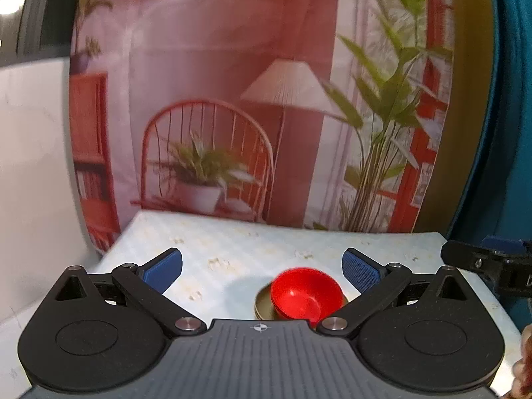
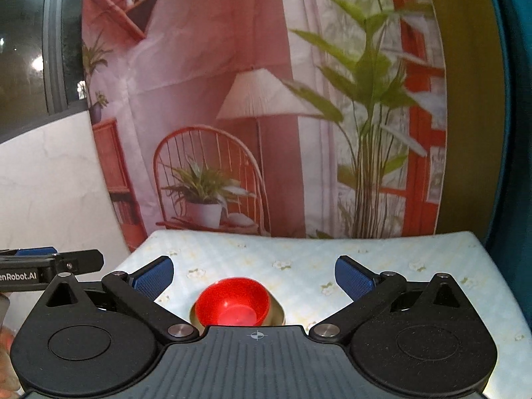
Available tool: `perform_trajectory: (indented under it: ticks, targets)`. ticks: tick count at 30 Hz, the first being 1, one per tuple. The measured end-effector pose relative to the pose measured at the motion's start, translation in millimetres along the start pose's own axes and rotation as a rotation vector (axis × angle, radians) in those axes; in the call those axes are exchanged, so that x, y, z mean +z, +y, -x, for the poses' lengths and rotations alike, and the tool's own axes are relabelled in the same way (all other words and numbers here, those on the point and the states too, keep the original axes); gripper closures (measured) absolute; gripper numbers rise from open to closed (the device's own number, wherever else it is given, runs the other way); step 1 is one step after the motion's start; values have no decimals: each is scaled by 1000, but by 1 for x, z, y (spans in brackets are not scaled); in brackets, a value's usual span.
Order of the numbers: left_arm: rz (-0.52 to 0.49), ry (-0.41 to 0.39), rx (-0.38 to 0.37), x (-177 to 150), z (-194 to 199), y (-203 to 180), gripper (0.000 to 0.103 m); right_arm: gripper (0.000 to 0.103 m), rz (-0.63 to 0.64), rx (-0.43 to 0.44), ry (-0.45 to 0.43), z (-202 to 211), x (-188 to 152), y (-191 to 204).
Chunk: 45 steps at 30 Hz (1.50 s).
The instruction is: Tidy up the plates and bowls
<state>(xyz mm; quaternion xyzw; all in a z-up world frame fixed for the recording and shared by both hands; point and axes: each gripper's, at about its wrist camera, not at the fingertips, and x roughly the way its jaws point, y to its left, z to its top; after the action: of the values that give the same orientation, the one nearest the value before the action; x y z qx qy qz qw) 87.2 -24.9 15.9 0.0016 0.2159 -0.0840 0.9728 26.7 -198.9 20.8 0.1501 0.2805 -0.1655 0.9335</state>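
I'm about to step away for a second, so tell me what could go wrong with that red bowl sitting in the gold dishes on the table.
1. The red bowl sits tilted in the gold dishes, not nested flat; a nudge might tip it out.
2. Both tools, left and right, are open and empty, so nothing steadies the stack.
3. The floral tablecloth looks soft and may let the stack shift.

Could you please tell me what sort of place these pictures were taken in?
Probably a staged indoor recording corner, not a real living room: a printed fabric backdrop of a pink room hangs behind a table with a pale floral tablecloth, where a glossy red plastic bowl sits.
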Motion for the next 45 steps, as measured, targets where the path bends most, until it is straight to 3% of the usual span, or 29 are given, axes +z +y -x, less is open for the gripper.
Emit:
perform_trajectory:
  ticks: [9, 22, 45]
  targets:
    - [-38, -85, -6, 10, 44, -7, 0, 0, 6, -6, -59, 41, 12, 13]
    - [-91, -174, 70, 20, 80, -21, 0, 0, 45, 10, -116, 76, 23, 31]
    - [-84, -159, 99, 18, 80, -15, 0, 0, 39, -5, -117, 79, 20, 28]
